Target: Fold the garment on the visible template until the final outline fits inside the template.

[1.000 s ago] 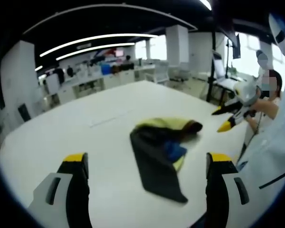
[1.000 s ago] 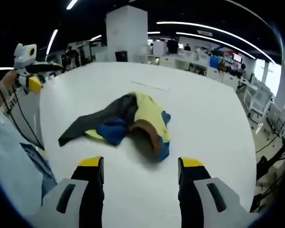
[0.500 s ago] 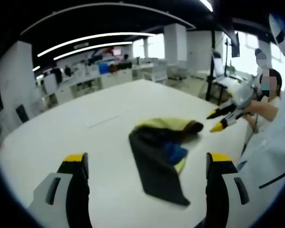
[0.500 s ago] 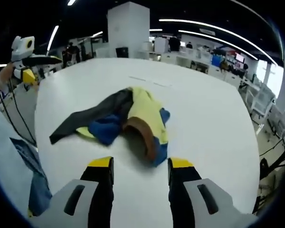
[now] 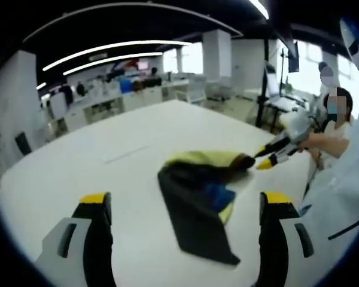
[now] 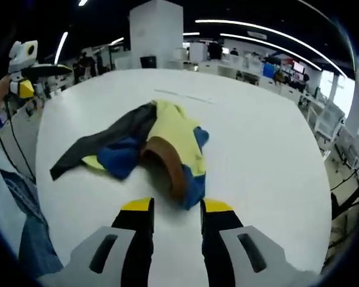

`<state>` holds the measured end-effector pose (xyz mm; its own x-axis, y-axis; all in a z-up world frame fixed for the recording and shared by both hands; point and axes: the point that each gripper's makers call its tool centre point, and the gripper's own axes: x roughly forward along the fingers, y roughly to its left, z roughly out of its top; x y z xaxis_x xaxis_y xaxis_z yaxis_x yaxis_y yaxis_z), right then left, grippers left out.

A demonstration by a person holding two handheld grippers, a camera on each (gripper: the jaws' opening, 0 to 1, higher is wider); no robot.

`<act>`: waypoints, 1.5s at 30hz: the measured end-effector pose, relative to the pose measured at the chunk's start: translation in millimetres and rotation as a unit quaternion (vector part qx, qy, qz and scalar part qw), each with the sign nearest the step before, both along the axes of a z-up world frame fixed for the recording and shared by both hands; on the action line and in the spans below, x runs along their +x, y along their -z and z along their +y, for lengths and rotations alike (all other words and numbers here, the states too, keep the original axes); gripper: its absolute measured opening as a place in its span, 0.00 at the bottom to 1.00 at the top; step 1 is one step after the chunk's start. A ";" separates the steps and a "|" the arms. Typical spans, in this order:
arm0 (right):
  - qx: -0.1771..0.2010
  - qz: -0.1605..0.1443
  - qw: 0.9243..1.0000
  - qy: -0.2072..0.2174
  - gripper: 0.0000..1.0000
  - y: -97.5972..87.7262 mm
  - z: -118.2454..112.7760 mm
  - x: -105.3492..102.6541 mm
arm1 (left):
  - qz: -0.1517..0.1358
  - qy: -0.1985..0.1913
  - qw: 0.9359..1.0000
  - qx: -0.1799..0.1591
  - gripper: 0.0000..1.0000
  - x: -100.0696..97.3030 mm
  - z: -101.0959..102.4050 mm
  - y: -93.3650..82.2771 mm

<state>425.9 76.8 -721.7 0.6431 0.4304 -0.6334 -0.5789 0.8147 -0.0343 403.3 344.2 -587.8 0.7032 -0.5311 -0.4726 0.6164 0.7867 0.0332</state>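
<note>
Right gripper (image 6: 173,206), jaws narrowly apart, nears the garment's (image 6: 167,140) brown collar; left gripper (image 5: 182,200) gapes wide.

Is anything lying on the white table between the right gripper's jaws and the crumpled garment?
Nothing visible. In the right gripper view, the right gripper sits just short of the crumpled yellow, blue and dark grey garment, its jaws narrowly apart, with only bare white table between its tips and the brown-lined edge.

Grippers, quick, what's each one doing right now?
Left gripper: claw open, holding nothing.
Right gripper: claw partly closed but still gapped, empty, at the garment's near edge.
</note>
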 end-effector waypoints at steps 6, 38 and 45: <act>-0.017 -0.002 1.000 0.003 0.27 10.5 -2.4 6.0 | 0.003 0.007 1.000 0.001 0.99 0.6 -2.7 2.3; -0.040 -0.015 0.999 0.002 0.06 9.0 -5.0 14.0 | 0.016 0.029 0.999 0.005 0.90 3.1 -21.4 33.8; -0.040 -0.023 0.999 0.006 0.05 -0.8 -6.4 13.6 | 0.033 0.064 0.997 0.000 0.83 7.9 -44.1 57.7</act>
